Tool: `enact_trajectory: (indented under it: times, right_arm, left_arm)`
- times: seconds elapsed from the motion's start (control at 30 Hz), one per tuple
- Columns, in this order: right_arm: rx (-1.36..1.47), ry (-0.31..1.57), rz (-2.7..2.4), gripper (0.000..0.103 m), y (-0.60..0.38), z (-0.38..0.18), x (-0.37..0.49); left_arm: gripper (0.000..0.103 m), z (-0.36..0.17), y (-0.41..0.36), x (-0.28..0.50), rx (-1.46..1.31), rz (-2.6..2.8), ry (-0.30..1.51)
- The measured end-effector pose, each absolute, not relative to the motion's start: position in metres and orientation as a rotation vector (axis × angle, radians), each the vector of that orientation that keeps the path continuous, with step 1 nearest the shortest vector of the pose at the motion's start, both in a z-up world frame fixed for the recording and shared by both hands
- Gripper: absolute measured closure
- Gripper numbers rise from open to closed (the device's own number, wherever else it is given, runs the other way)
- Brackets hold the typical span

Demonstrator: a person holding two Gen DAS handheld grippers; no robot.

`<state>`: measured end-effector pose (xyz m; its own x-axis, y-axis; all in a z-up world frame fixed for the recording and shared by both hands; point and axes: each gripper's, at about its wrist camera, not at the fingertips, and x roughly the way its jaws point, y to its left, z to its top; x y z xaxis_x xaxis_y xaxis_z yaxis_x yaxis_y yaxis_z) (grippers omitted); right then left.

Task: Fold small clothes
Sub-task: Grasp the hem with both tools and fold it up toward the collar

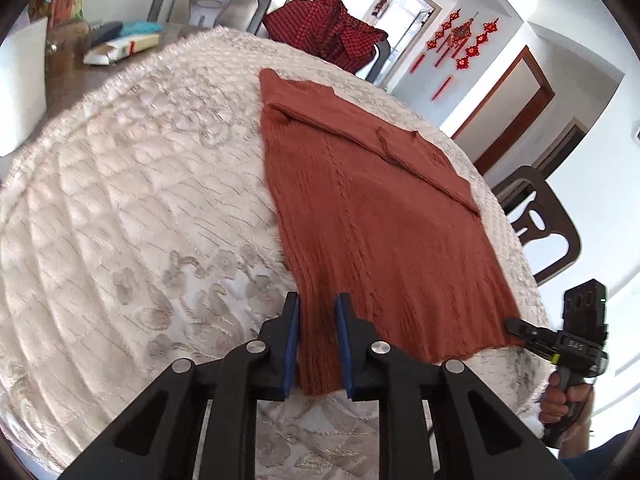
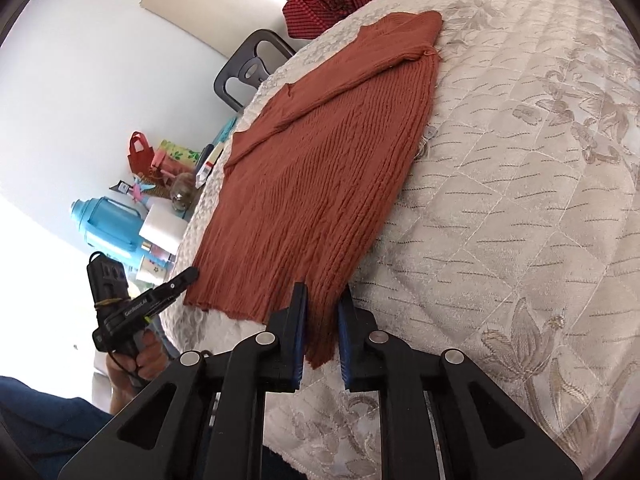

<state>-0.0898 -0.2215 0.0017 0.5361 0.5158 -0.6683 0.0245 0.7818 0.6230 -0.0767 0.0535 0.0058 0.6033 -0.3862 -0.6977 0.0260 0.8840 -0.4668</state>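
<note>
A rust-brown knitted sweater [image 1: 372,208] lies flat on the cream quilted table cover [image 1: 132,200], sleeves folded across its upper part. My left gripper [image 1: 318,308] is open, its blue-padded jaws astride the sweater's near left hem corner. In the right wrist view the sweater [image 2: 316,168] runs away from me, and my right gripper [image 2: 323,300] is open astride the near right hem corner. The right gripper also shows in the left wrist view [image 1: 516,326] at the hem's right corner. The left gripper shows in the right wrist view [image 2: 188,274] by the left corner.
A red checked garment [image 1: 328,32] hangs over a chair at the table's far side. Dark chairs [image 1: 540,224] stand around the table. Boxes and papers [image 1: 120,44] lie at the far left. A blue thermos [image 2: 108,224] and bags stand beyond the table edge.
</note>
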Motion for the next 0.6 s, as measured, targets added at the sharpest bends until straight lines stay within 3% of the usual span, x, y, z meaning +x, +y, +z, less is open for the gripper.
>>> enact_trajectory:
  times: [0.17, 0.3, 0.6]
  right_arm:
    - [0.623, 0.970, 0.335, 0.091, -0.219, 0.002, -0.087]
    - [0.638, 0.963, 0.339, 0.093, -0.223, 0.000, -0.090]
    - [0.703, 0.814, 0.427, 0.094, -0.234, 0.026, -0.089]
  left_arm:
    - [0.083, 0.002, 0.055, -0.077, -0.507, -0.287, 0.924]
    - [0.094, 0.002, 0.058, -0.079, -0.536, -0.316, 0.916]
    - [0.095, 0.049, 0.075, -0.073, -0.541, -0.331, 0.676]
